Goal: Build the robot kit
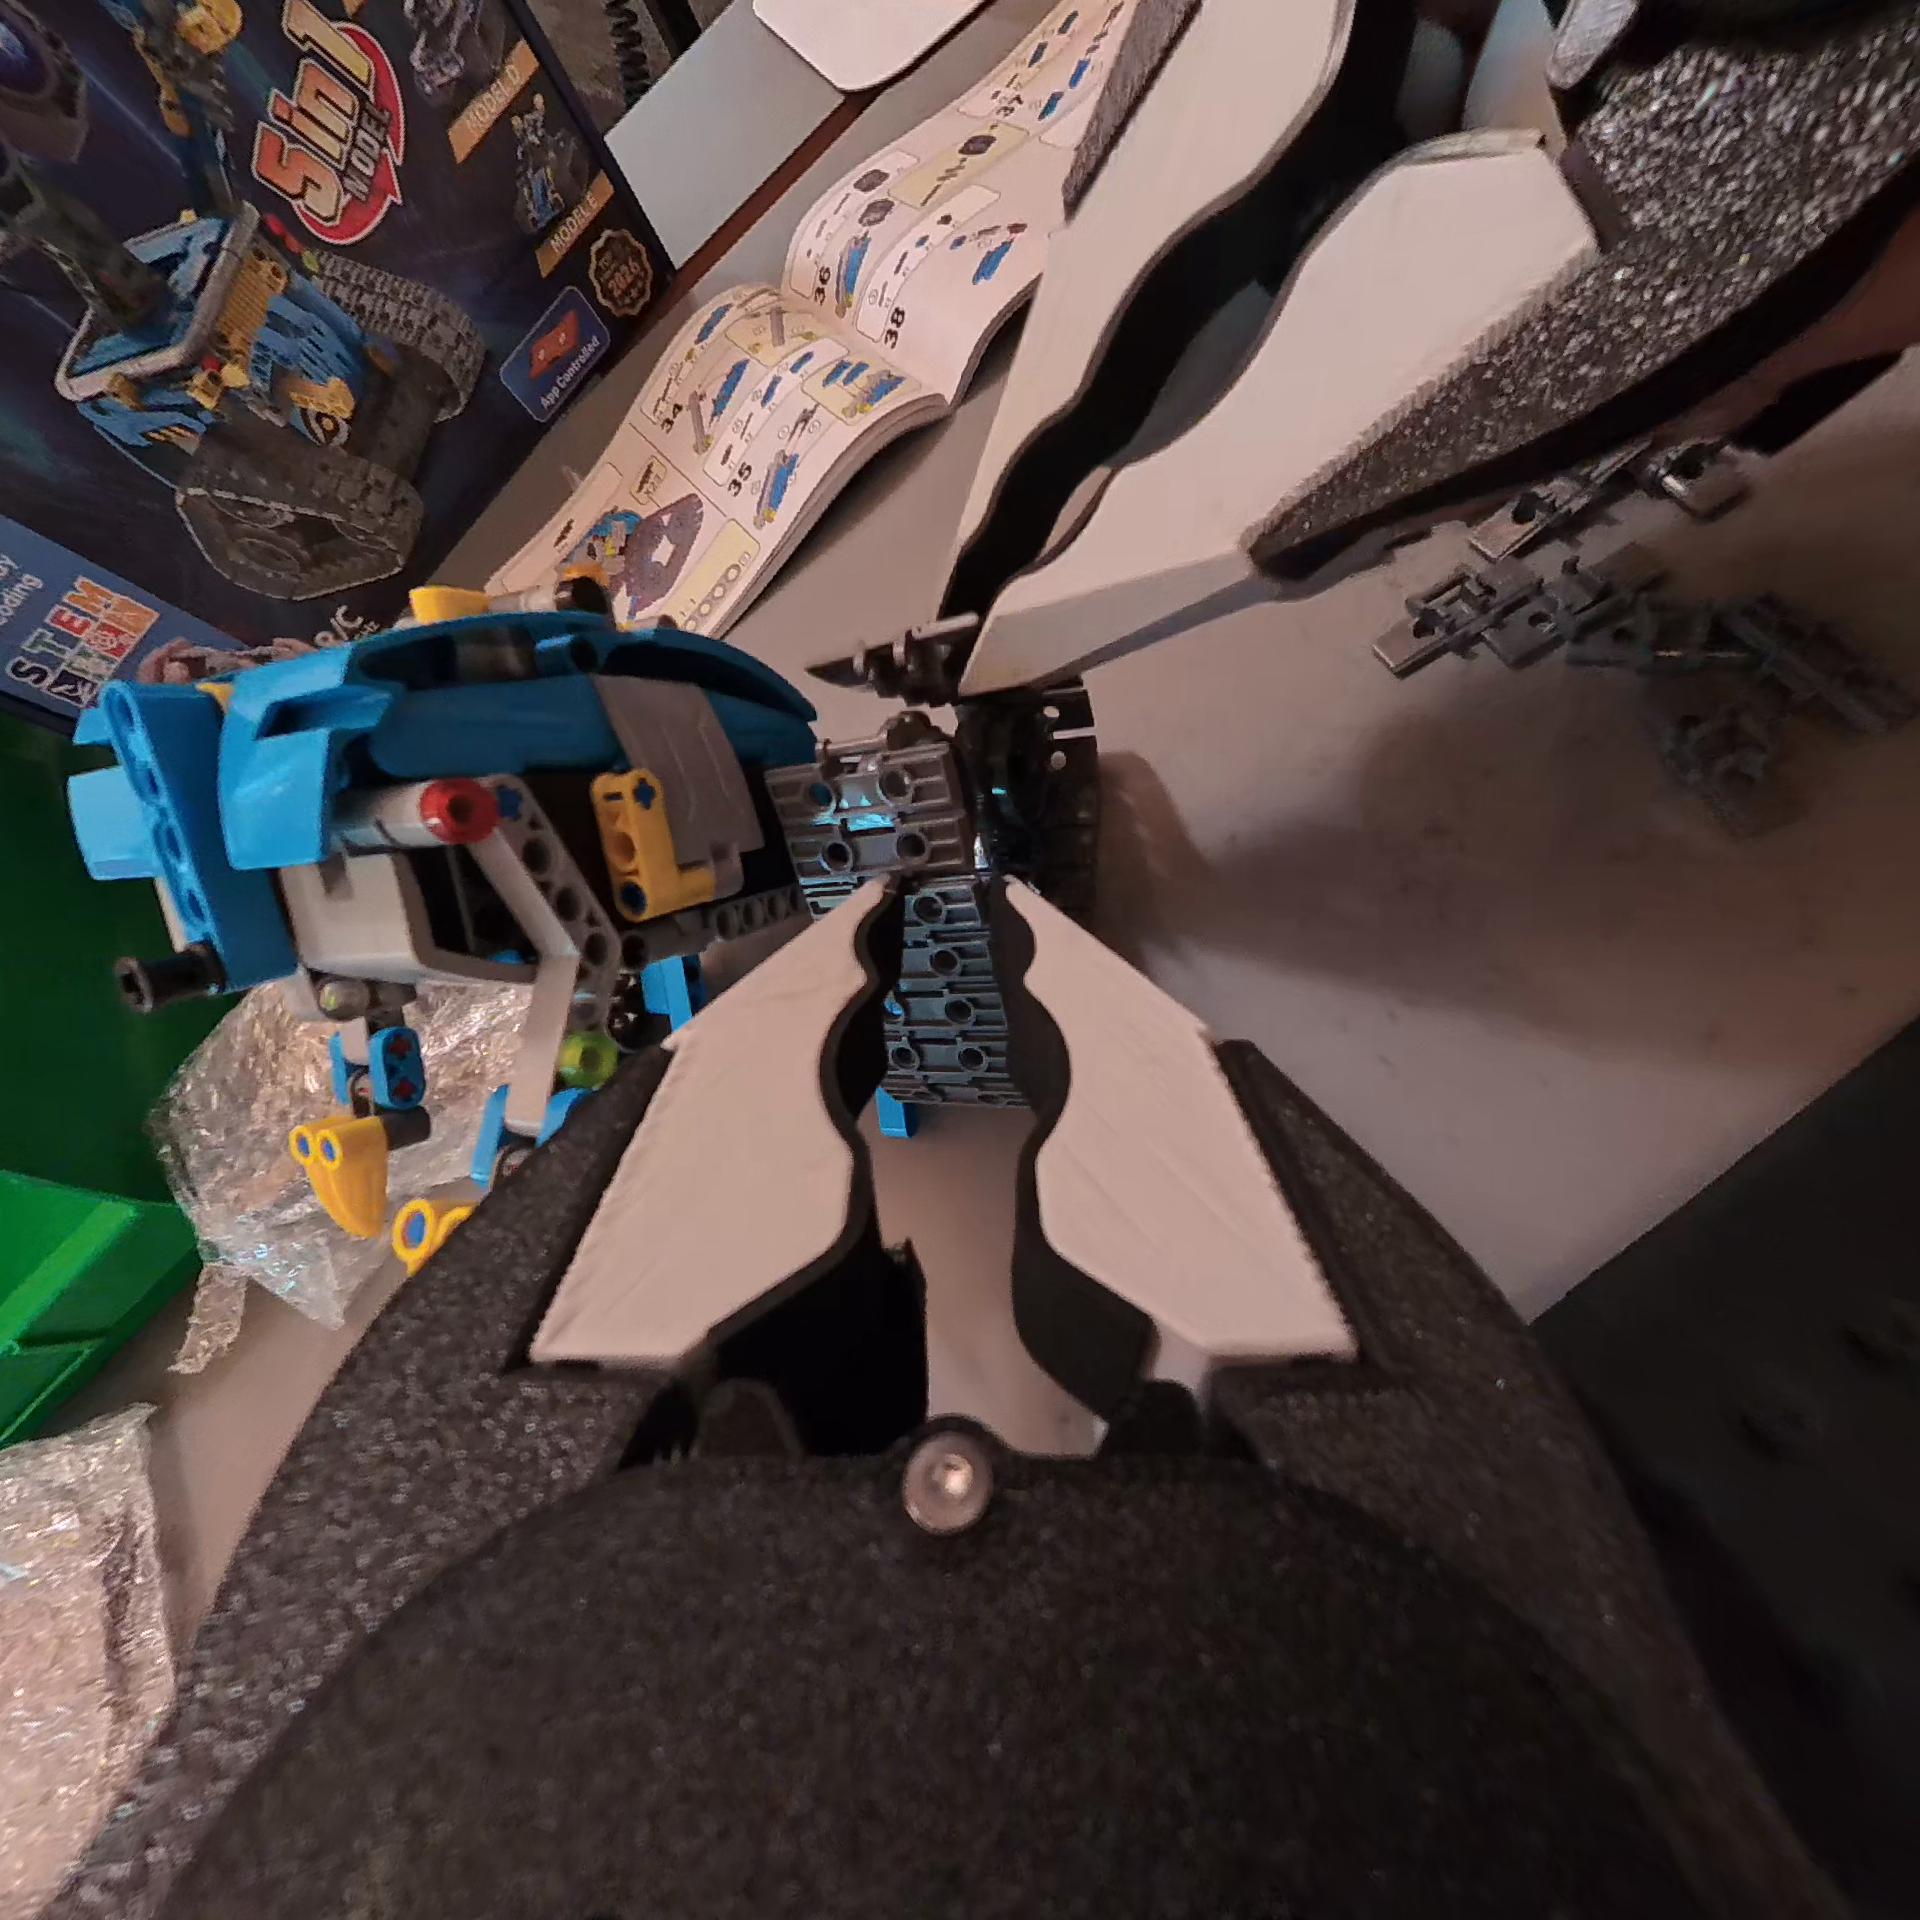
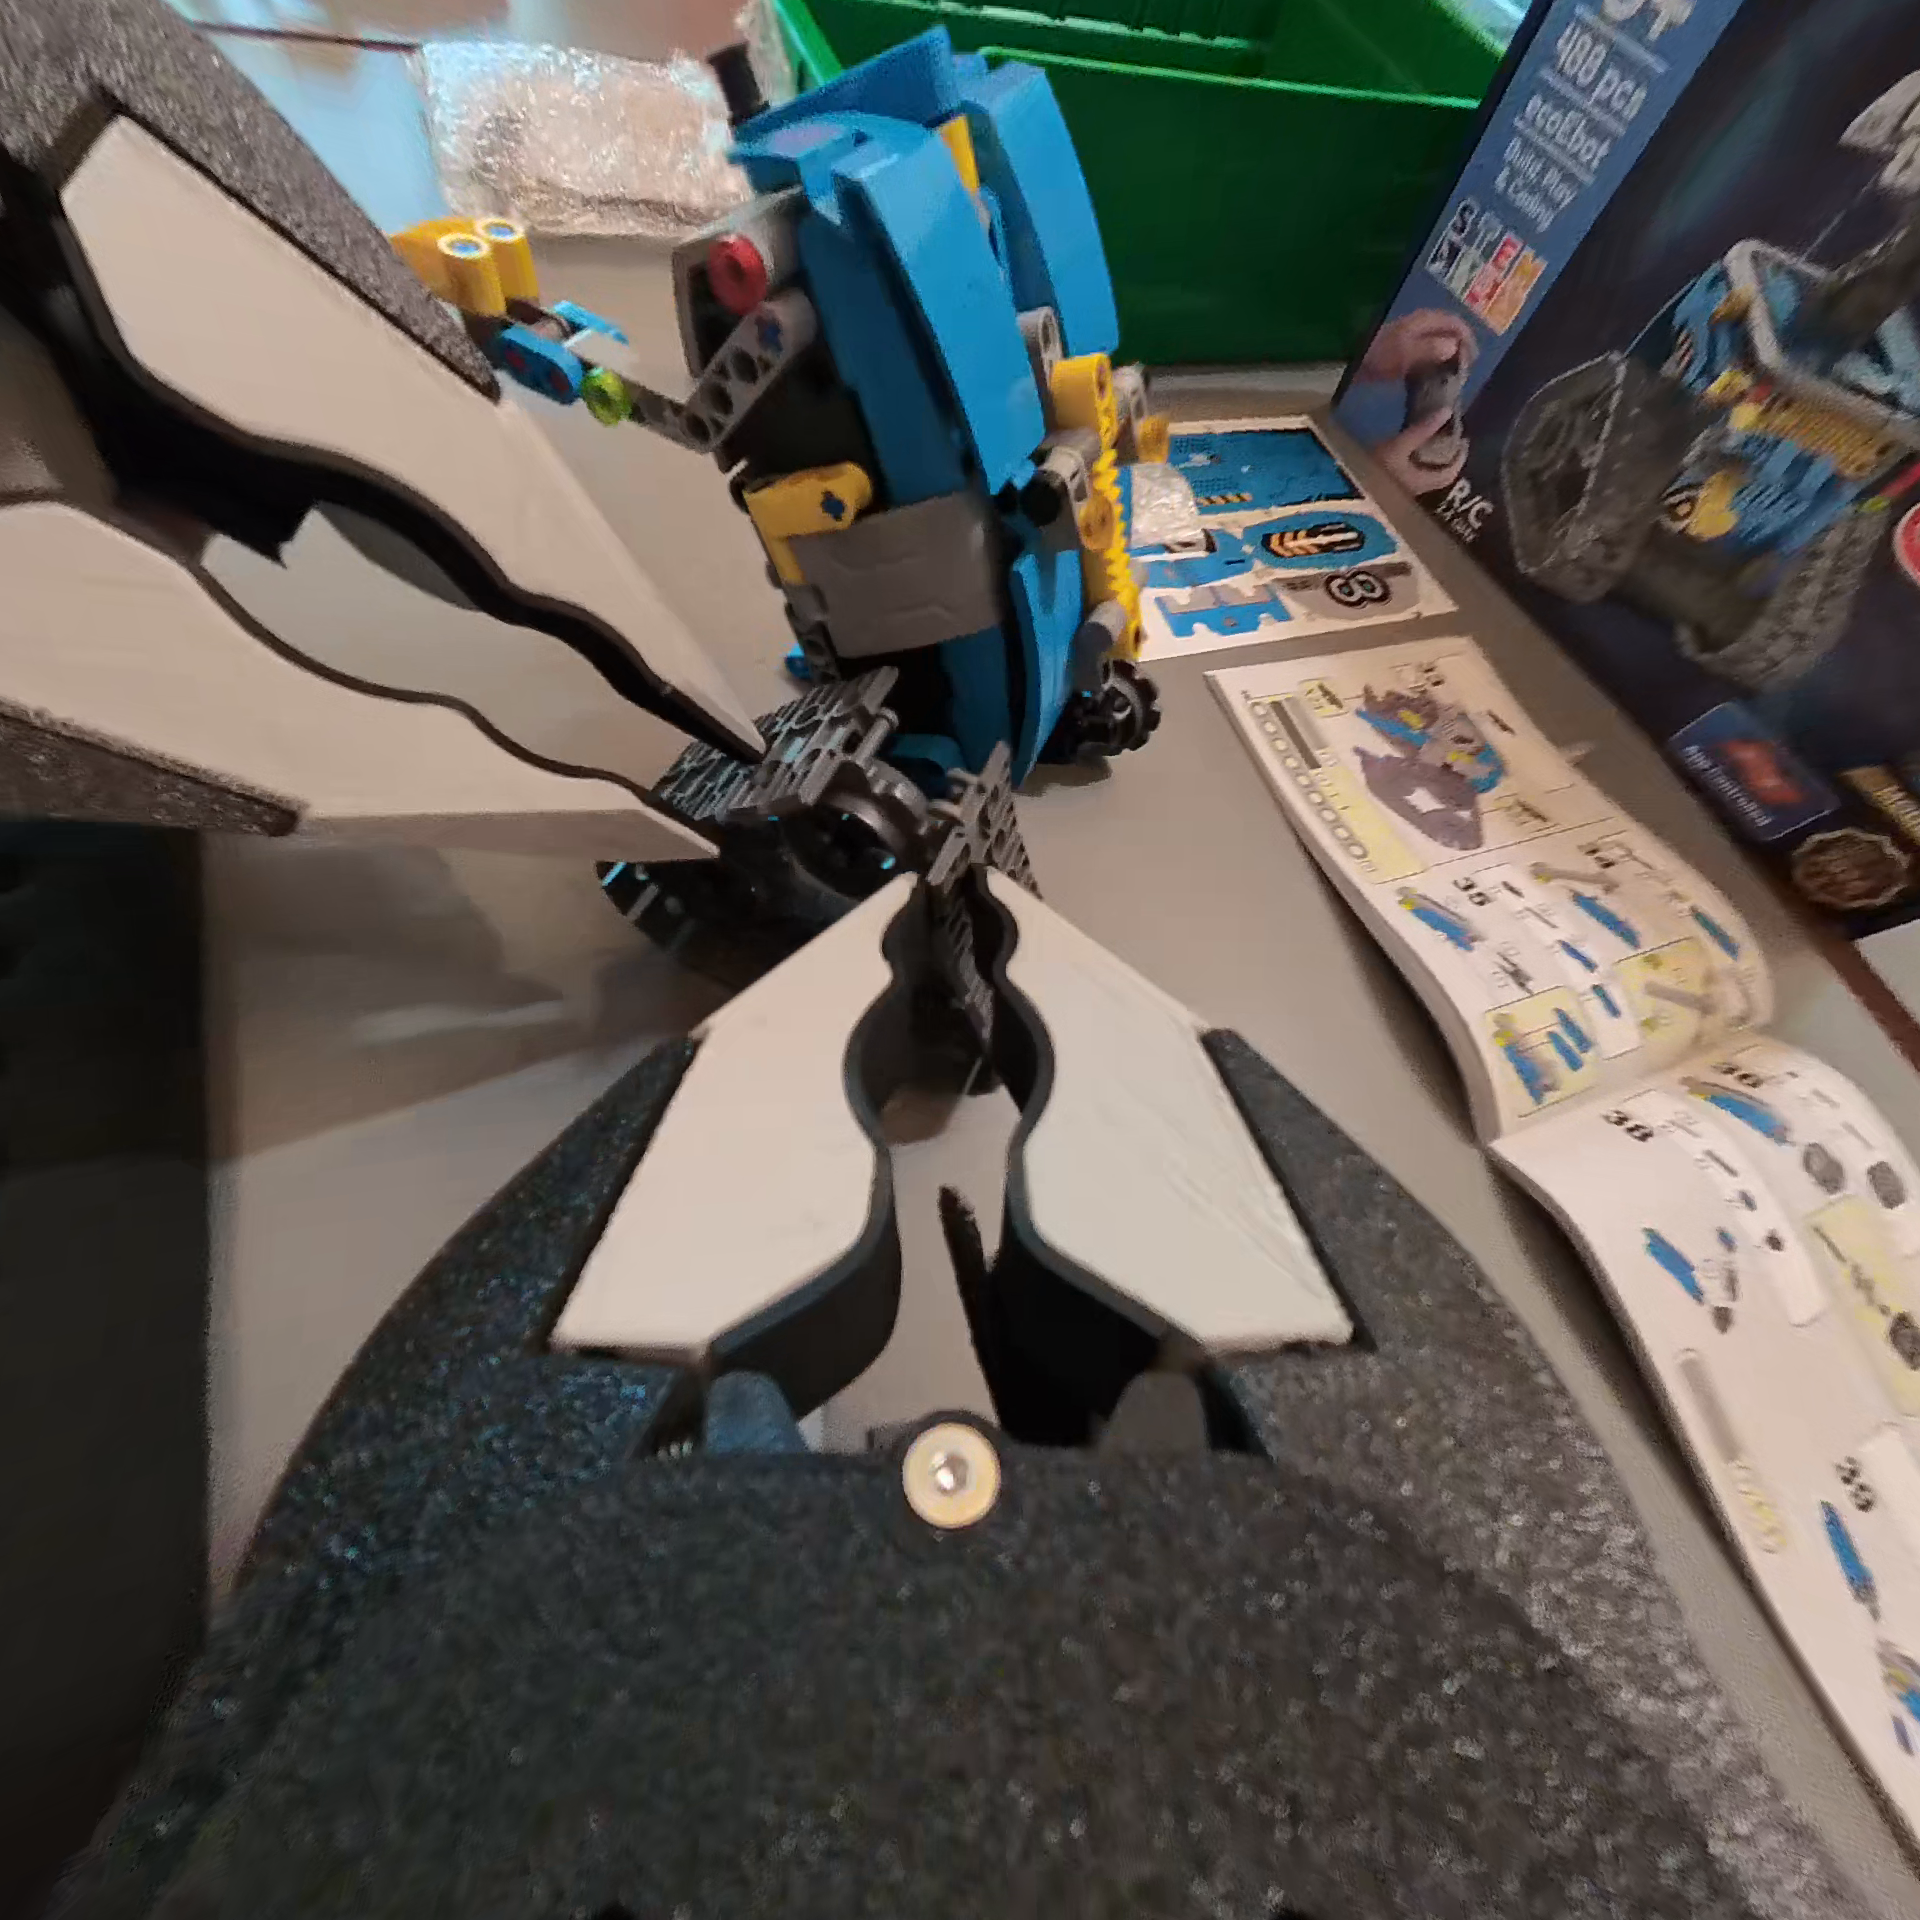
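Your left gripper [image 1: 943,883] and right gripper [image 2: 951,883] both pinch the grey linked plastic track [image 1: 940,997] at the blue-and-yellow brick vehicle's [image 1: 468,790] wheel; uneven pulling could snap links apart.

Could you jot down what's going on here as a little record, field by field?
left gripper: fingers shut on the grey track
right gripper: fingers shut on another stretch of that track
model: blue and yellow brick vehicle, part built, the track looped round its black wheel
booklet: lying open on the table
loose links: small grey pile on the table
box: standing behind the booklet
bin: green, behind the model
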